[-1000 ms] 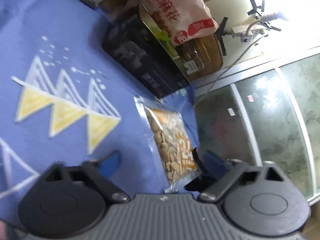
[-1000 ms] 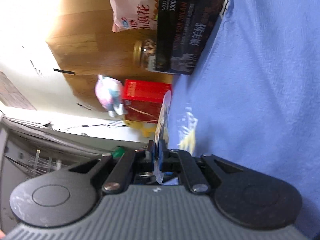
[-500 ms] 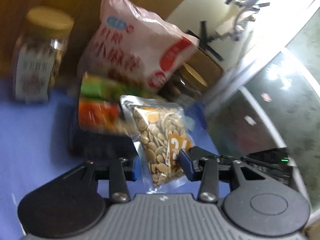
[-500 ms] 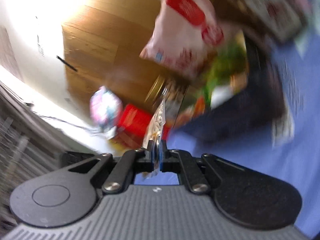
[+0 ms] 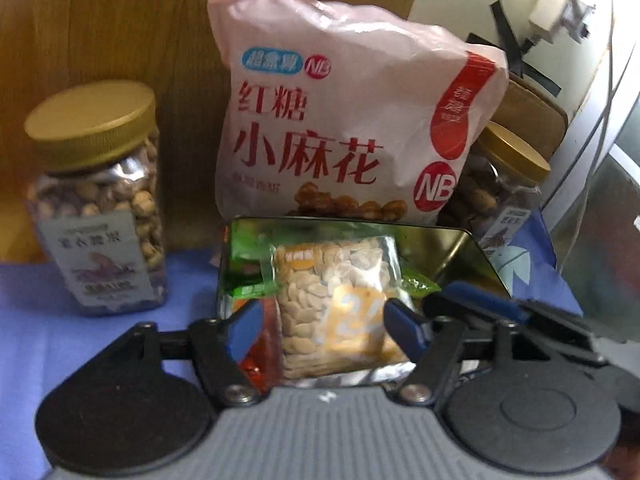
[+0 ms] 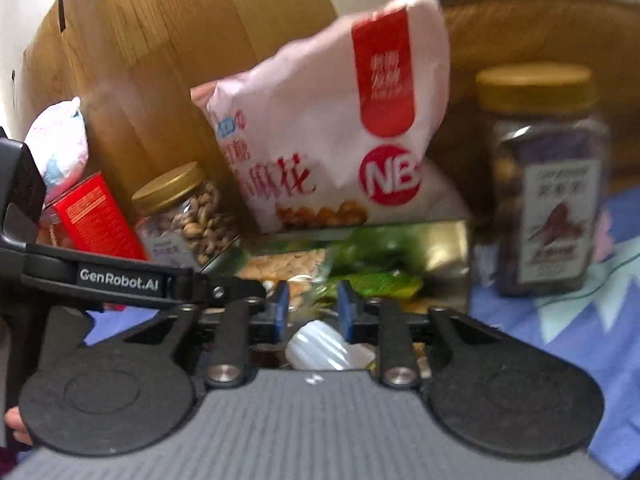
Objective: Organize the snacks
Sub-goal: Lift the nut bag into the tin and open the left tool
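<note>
A clear packet of pale seeds lies in the open metal tin on top of green and red packets. My left gripper is open, its blue fingers to either side of the packet without pressing it. My right gripper is open and empty just above the tin, where the seed packet also shows. The right gripper's arm crosses the right side of the left wrist view.
A pink snack bag leans on a wooden board behind the tin. Gold-lidded nut jars stand to the left and right. A red box sits at far left. A blue cloth covers the table.
The right gripper carried the seed packet from the cloth to the tin and let go of it. The left gripper swung round to face the tin and narrowed around the packet.
</note>
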### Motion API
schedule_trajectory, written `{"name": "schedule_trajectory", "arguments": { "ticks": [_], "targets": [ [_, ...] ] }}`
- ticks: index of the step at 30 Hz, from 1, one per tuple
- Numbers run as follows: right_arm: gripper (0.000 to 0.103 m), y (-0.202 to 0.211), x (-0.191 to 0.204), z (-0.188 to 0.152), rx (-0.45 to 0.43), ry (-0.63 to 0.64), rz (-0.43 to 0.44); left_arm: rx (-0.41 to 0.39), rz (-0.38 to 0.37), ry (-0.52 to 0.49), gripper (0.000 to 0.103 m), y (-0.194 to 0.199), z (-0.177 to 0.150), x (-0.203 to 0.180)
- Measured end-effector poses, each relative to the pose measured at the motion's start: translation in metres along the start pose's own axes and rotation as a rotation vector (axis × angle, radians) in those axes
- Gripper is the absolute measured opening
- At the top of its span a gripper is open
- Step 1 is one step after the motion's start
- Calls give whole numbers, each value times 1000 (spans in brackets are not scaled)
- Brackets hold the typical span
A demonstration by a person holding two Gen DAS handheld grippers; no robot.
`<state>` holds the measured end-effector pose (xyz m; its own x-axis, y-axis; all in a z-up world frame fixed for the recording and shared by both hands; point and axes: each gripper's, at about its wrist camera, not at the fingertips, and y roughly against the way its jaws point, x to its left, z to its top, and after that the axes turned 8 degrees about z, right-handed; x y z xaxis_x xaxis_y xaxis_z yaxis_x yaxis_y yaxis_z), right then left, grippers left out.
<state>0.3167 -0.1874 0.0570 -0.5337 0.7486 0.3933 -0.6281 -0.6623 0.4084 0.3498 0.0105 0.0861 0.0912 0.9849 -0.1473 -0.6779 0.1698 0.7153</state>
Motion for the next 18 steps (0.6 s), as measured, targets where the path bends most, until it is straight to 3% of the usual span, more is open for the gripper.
{"name": "schedule_trajectory", "arguments": {
  "ticks": [6,11,16,18],
  "targets": [
    [39,28,11,-2,-55,-27,0,-100,161,-67,73,34,-4,-13],
    [39,66,23,-24,-101,-66,1,-172,219,-142,74,72,-30,-34],
    [41,100,32,-54,-144,-137,-17,-193,253,-166,75,100,-70,-49],
    [42,113,34,-66,-146,-168,-21,-183,252,-155,87,108,-88,-51]
  ]
}}
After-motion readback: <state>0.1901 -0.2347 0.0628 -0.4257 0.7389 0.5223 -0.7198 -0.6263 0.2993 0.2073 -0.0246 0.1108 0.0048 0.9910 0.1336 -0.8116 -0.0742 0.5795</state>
